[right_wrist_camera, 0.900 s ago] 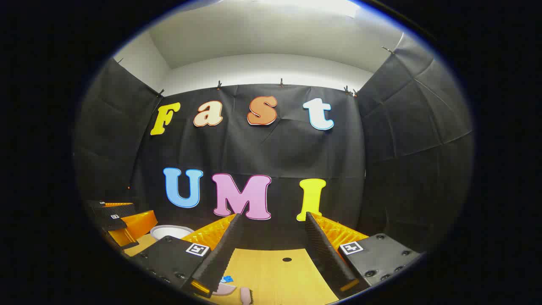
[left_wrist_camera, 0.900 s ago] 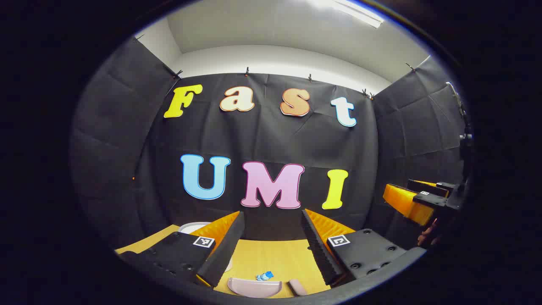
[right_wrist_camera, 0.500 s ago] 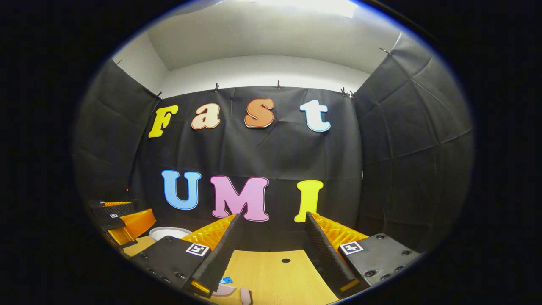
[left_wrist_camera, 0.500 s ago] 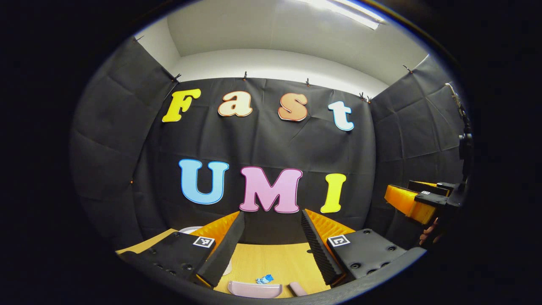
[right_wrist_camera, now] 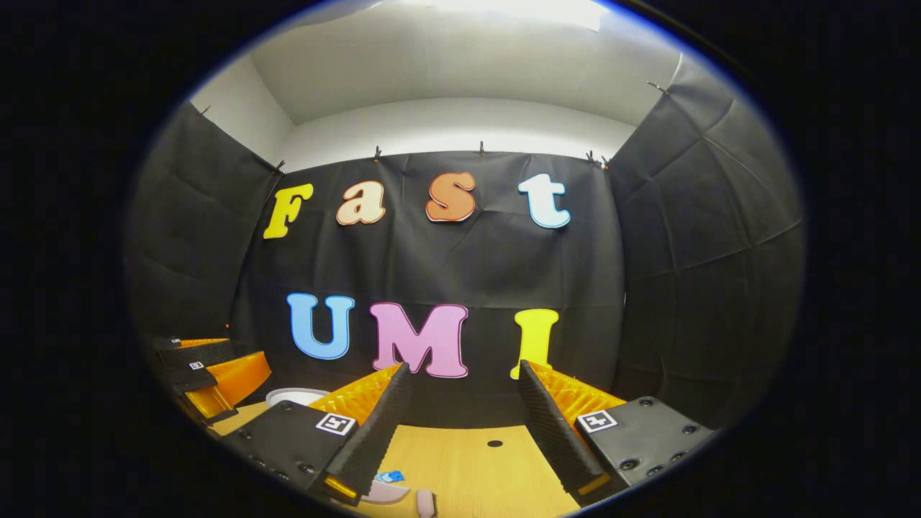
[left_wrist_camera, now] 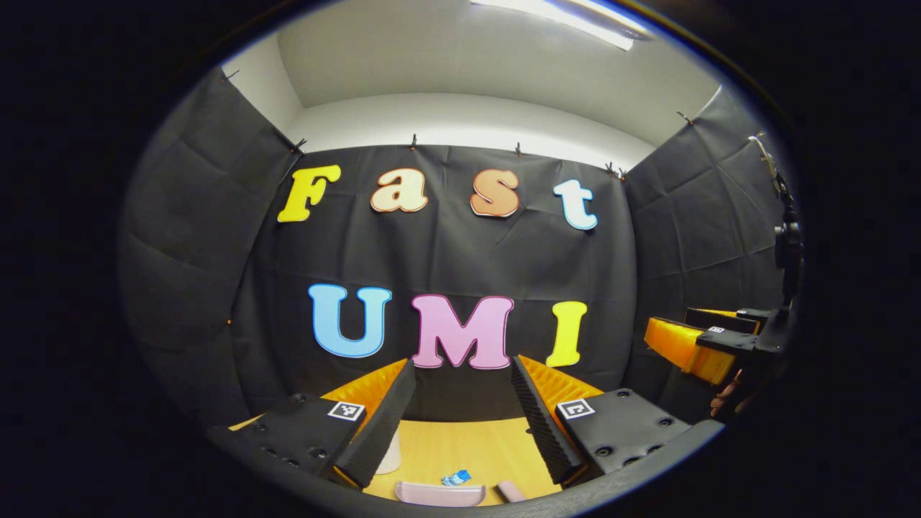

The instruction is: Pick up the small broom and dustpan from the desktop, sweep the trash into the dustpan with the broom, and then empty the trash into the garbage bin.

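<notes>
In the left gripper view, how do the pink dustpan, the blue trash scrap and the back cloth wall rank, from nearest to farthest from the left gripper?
1. Pink dustpan, lowest, below the open fingers.
2. Blue trash scrap, just beyond it on the desktop.
3. Back cloth wall, far behind.

Black cloth walls (left_wrist_camera: 460, 252) ahead and on both sides, clipped along the top. White wall (right_wrist_camera: 446, 122) and ceiling light (left_wrist_camera: 568, 18) above. Wooden desktop (right_wrist_camera: 475, 467) below.

The right gripper (right_wrist_camera: 460, 424) is held with its jaws apart above the wooden desktop (right_wrist_camera: 475, 467). A blue scrap (right_wrist_camera: 392, 476), the dustpan (right_wrist_camera: 385, 493) and the broom (right_wrist_camera: 426, 502) are seen below.
</notes>
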